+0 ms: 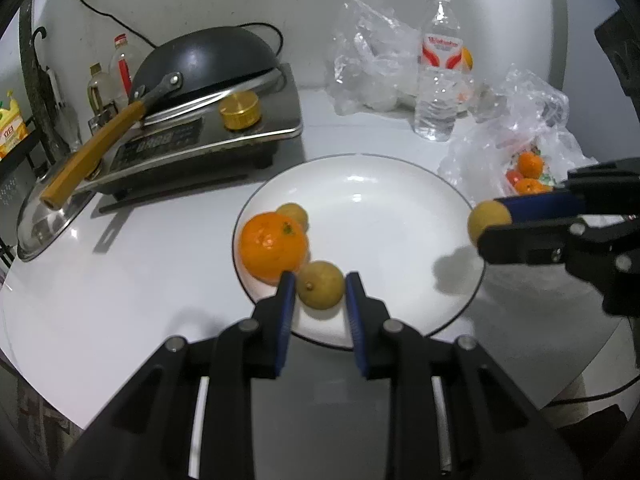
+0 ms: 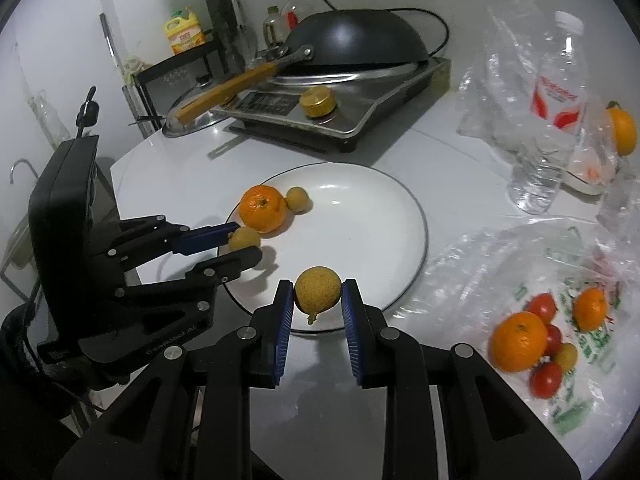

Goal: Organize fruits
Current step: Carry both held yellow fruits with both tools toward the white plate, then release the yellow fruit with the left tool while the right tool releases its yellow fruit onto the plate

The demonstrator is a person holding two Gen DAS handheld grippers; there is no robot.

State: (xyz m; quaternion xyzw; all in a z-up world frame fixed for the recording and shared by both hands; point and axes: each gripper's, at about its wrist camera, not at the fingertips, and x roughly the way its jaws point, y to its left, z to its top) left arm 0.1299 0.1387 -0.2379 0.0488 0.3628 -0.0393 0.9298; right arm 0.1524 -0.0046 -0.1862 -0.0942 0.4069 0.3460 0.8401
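A small round yellow-brown fruit [image 1: 321,290] with a rough, dull skin is held between the blue ribbed pads of the left gripper [image 1: 320,280], its jaws closed on it above the near rim of the white plate [image 1: 380,200]. A second fruit of the same kind [image 2: 318,290], grainy-skinned with a short stem below, is gripped in the same way by the right gripper [image 2: 316,292], also over the plate's near rim. The plate is round, glossy and edged with a thin dark line, and it is set near the middle of the white tabletop [image 1: 140,280]. On its left part a dimpled orange mandarin [image 1: 273,247] is seen, with a third small yellow-brown fruit [image 1: 293,215] touching it behind. Toward the right edge of the tabletop a crinkled clear plastic bag [image 2: 520,280] with green printing, too blurred to be read, is spread out; on it lie two mandarins [image 2: 519,341], small glossy red tomatoes [image 2: 546,378] and a small yellow-brown fruit. At the back right a clear ribbed water bottle [image 1: 438,68] with a white cap stands upright; its red and white label carries writing that cannot be made out. At the back left a dark domed wok [image 1: 204,60] with a wooden handle lies upside down on a steel stove [image 1: 208,140] with a brass-coloured knob [image 1: 239,110]; the stove's panel text is illegible. A yellow jug [image 2: 184,34] with an unreadable label is seen on a black rack beyond the tabletop.
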